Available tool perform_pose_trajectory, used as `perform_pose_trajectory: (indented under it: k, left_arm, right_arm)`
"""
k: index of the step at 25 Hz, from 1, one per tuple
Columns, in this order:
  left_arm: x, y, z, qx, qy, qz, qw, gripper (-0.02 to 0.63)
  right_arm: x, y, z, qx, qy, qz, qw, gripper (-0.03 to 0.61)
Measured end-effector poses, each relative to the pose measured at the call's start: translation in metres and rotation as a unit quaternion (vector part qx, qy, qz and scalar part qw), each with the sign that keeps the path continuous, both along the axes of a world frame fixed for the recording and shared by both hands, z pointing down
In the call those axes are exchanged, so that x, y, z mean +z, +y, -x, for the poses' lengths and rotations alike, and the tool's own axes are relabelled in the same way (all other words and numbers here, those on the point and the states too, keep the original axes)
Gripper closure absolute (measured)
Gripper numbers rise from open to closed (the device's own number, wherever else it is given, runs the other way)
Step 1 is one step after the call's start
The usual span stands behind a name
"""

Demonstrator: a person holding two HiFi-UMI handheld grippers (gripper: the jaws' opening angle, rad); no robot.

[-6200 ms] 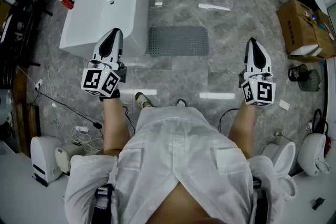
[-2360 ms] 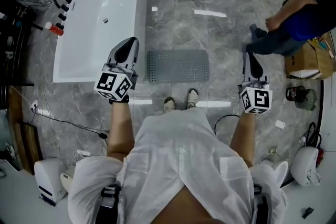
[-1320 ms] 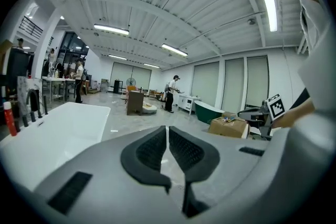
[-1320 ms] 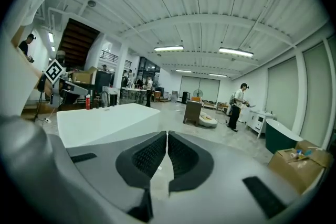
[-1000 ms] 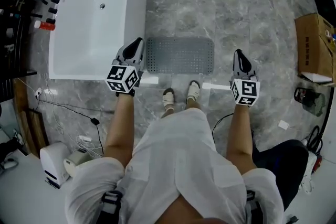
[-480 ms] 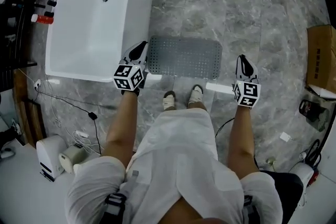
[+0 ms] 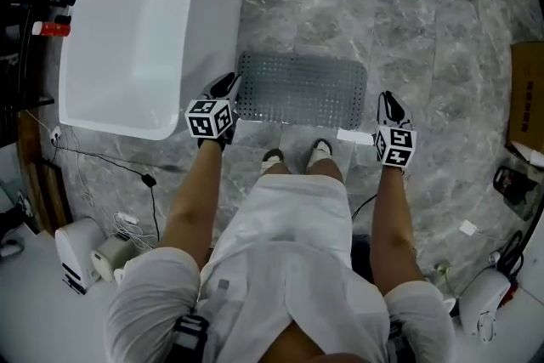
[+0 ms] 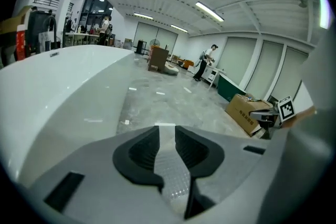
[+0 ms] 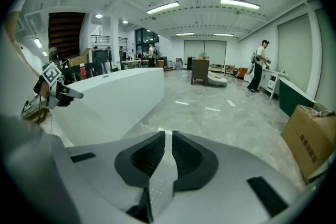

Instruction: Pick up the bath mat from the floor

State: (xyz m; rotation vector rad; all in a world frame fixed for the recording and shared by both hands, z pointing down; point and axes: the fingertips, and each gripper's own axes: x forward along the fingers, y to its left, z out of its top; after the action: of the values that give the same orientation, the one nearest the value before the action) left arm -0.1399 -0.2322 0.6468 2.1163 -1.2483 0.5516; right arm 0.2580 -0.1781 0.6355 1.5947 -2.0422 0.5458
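Bath mat (image 7: 302, 89), a grey studded rectangle, lies flat on the stone floor (image 7: 408, 38) just ahead of the person's feet (image 7: 319, 152) and beside the white bathtub (image 7: 127, 30), with its long axis running from one gripper to the other. The left gripper (image 7: 224, 84) sits at the mat's left short edge, its jaws just having opened to a narrow gap that pinches nothing, while the right gripper (image 7: 388, 100) hangs just off the right short edge, jaws practically together and empty. The left looks the nearer, and I judge each end needs a jaw worked under its edge.
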Motion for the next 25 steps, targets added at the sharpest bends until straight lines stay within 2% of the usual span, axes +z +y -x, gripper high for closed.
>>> perform_pose_trajectory:
  k: [3,7,12,16,20,25]
  left_arm:
    - [0.045,-0.003,0.003,0.004,-0.01,0.032,0.9994,0.492]
    - [0.1,-0.003,0.006,0.015,-0.023,0.073,0.997,0.466]
    - [0.166,-0.007,0.001,0.041,-0.037,0.098,0.9937,0.422]
    - [0.228,-0.015,0.007,0.032,-0.042,0.118,0.9916,0.387]
    - [0.289,-0.012,0.013,0.027,-0.059,0.14,0.9881,0.348]
    - [0.359,-0.014,0.01,0.029,-0.069,0.149,0.986,0.321]
  right_arm:
    - [0.045,-0.002,-0.004,0.005,-0.005,0.032,0.999,0.471]
    - [0.105,0.002,-0.01,0.012,-0.008,0.084,0.996,0.443]
    - [0.174,0.001,-0.023,0.019,-0.004,0.124,0.992,0.4]
    - [0.23,-0.005,-0.027,0.032,-0.01,0.139,0.99,0.373]
    - [0.288,-0.005,-0.03,0.068,-0.044,0.15,0.985,0.325]
    - [0.347,-0.007,-0.027,0.06,-0.044,0.144,0.987,0.311]
